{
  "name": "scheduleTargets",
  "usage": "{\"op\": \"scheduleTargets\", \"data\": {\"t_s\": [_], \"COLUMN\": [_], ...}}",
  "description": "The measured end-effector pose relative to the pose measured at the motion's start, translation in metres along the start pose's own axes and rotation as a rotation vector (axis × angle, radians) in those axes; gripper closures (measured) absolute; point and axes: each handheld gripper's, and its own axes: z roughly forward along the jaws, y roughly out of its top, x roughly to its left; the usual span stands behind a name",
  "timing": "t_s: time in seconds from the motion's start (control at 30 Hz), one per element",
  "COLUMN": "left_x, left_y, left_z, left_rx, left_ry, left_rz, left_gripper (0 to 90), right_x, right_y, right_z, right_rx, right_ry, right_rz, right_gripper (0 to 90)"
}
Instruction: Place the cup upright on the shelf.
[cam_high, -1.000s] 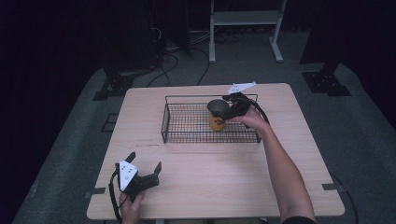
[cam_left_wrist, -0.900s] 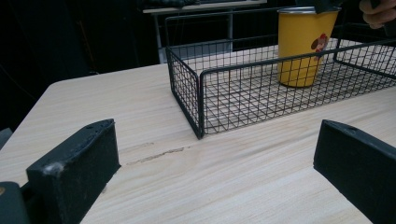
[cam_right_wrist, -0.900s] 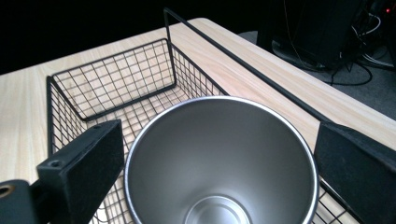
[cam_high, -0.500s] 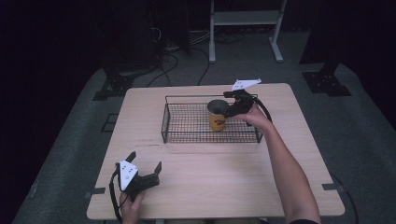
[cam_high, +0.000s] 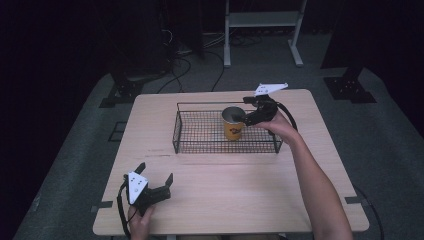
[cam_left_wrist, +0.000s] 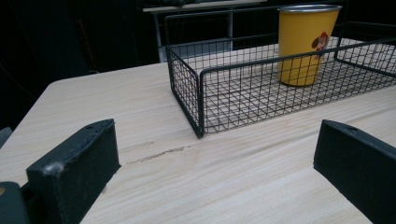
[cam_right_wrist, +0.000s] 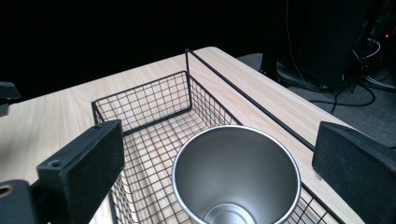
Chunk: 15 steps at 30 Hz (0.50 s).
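Wood grain of the pale wooden table (cam_high: 240, 200) runs bare across the near half, and there the left gripper (cam_high: 152, 187) rests close to the near left corner, jaws spread wide with nothing between them; in the left gripper view they frame only open tabletop, so this hand looks parked out of the way, with free room on every side of it. Farther in, the black wire mesh basket (cam_high: 200, 135) lies long-side across the middle of the table, its low walls a rim any lift must rise above, and its left half is vacant. Toward the right end of that basket stands the yellow metal cup with a silver rim and a small cartoon print (cam_high: 233, 124), upright on the mesh floor, mouth up, apart from the walls as far as the left gripper view shows. Just behind and right of it hangs the right gripper (cam_high: 248, 111), held above the far wall; its jaws stand apart on either side of the cup's open mouth (cam_right_wrist: 236, 175) without touching it, which I judge a release or an approach from above. Beyond the far edge lie dark floor and cables.
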Motion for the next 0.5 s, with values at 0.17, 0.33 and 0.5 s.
{"op": "scheduleTargets", "data": {"t_s": [0.17, 0.33, 0.5], "left_x": [0.001, 0.001, 0.001], "left_y": [0.0, 0.0, 0.0], "left_z": [0.0, 0.0, 0.0], "left_rx": [0.0, -0.001, 0.0], "left_ry": [-0.003, -0.004, -0.002], "left_rz": [-0.006, -0.011, -0.004], "left_gripper": [0.0, 0.0, 0.0], "right_x": [0.005, 0.008, 0.01], "right_y": [0.001, 0.005, 0.006], "right_z": [-0.008, -0.014, -0.021], "right_rx": [0.0, -0.011, -0.005], "right_ry": [0.011, 0.023, 0.039], "right_rz": [0.006, -0.005, -0.001], "right_gripper": [2.0, 2.0, 2.0]}}
